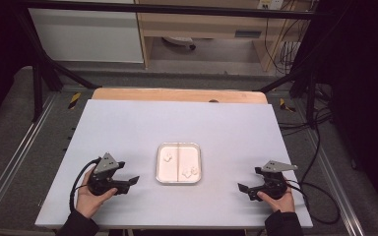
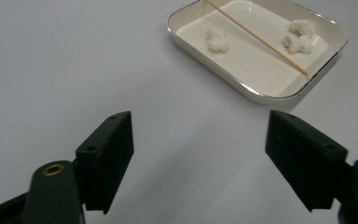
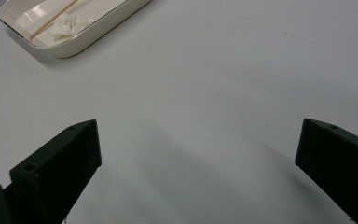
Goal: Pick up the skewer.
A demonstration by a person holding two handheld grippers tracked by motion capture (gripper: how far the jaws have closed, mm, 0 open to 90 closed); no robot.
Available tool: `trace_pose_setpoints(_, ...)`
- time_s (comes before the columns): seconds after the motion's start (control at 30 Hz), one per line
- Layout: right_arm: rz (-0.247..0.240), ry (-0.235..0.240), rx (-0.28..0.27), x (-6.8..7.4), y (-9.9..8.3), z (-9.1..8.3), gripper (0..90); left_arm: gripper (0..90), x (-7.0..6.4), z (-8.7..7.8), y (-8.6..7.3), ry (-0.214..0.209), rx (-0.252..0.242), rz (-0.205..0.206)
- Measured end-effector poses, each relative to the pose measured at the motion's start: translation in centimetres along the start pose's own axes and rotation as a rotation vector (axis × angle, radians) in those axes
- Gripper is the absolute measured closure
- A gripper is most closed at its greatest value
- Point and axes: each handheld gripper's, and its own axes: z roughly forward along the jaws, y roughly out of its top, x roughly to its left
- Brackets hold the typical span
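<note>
A shallow rectangular tray (image 1: 178, 146) with rounded corners, cream-white inside and edged by a shiny metallic rim, lies flat on the white tabletop (image 1: 128, 128). It sits about midway between the tabletop's left and right edges, somewhat nearer the near edge than the far one. A thin wooden stick (image 2: 256, 36) lies across it from far rim to near rim, splitting the floor into two halves. One small fluffy white clump (image 2: 217, 39), like cotton, rests in the left half toward the far rim. Two similar clumps (image 2: 299, 35), touching or nearly so, rest in the right half near the tray's near right corner.
</note>
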Motion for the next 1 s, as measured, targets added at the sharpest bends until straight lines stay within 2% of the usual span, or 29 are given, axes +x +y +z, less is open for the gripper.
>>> trace_pose_setpoints(0.07,0.003,-0.001,0.002,0.0,0.0,0.0,0.7,32.9,-0.3,0.3,0.3,0.002,0.003,0.001)
trace_pose_setpoints(0.1,0.003,-0.001,0.002,0.0,0.0,0.0,0.7,32.9,-0.4,0.4,0.5,-0.001,0.005,0.001)
trace_pose_setpoints(0.17,0.003,0.0,0.002,0.0,0.0,0.0,0.7,40.5,-0.7,0.6,0.8,-0.002,0.004,0.0)
trace_pose_setpoints(0.33,0.003,-0.001,0.001,0.0,0.0,0.0,0.7,49.7,-1.5,1.3,1.6,-0.028,0.001,0.001)
trace_pose_setpoints(0.5,0.001,0.001,0.003,0.0,0.0,0.0,0.7,64.3,-2.3,2.1,2.4,-0.056,0.011,0.004)
trace_pose_setpoints(0.67,-0.002,-0.001,0.005,0.0,0.0,0.0,0.7,74.3,-3.0,2.9,3.2,-0.08,0.016,0.01)
trace_pose_setpoints(1.0,-0.002,-0.002,0.004,0.0,0.0,0.1,0.7,86.9,-4.3,4.8,4.6,-0.105,0.027,0.013)
